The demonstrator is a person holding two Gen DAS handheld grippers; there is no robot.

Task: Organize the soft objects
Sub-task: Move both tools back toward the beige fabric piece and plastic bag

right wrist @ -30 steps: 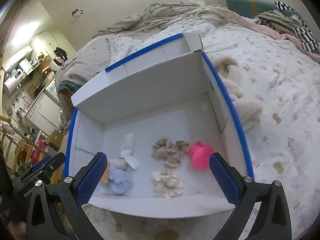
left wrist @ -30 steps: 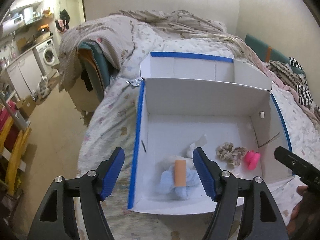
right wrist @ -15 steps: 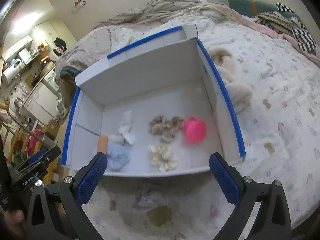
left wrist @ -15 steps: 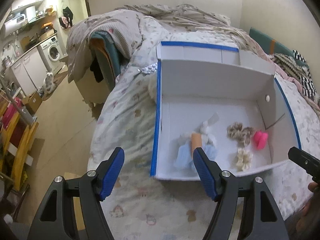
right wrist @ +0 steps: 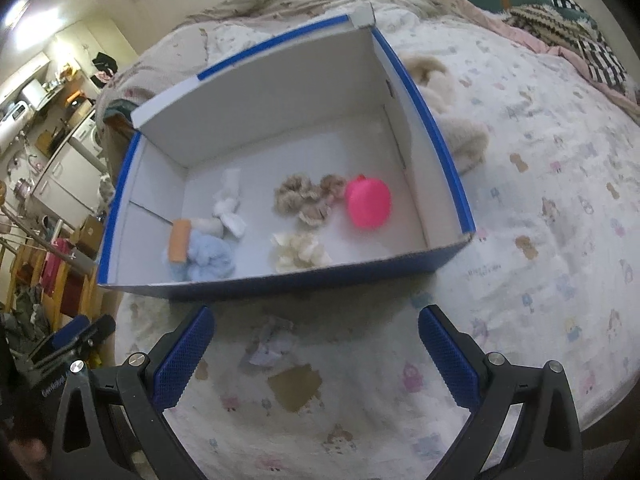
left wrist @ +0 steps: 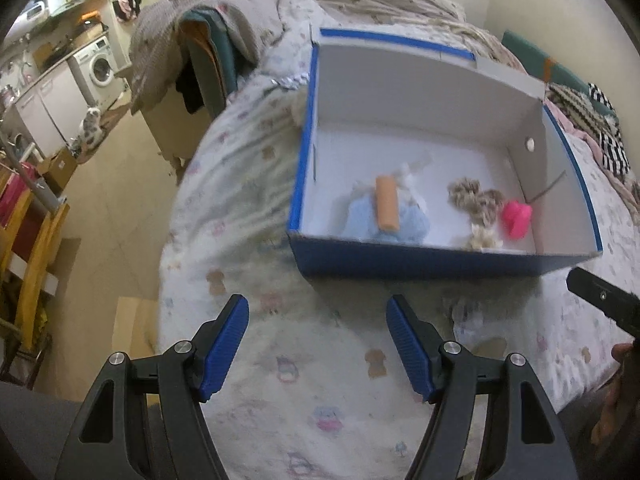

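Observation:
A blue-edged white box [left wrist: 440,260] [right wrist: 436,136] sits on the bed. Inside it lie a light blue fluffy piece [left wrist: 404,220] [right wrist: 208,256] with an orange roll [left wrist: 386,208] [right wrist: 179,242] on it, a white scrap [right wrist: 228,208], brown scrunchies [left wrist: 476,198] [right wrist: 306,198], a cream scrunchie [left wrist: 482,238] [right wrist: 298,252] and a pink soft toy [left wrist: 517,219] [right wrist: 368,202]. My left gripper [left wrist: 318,344] is open and empty, over the bedsheet in front of the box. My right gripper [right wrist: 316,352] is open and empty, also in front of the box.
The patterned bedsheet [right wrist: 540,220] spreads around the box. A beige plush [right wrist: 452,120] lies right of the box. A small crumpled scrap [right wrist: 268,350] lies on the sheet between my right fingers. A draped chair [left wrist: 200,52] and floor [left wrist: 116,184] lie left of the bed.
Both grippers have pulled back from above the box toward the bed's near edge. The box now appears farther away, and its blue front wall shows.

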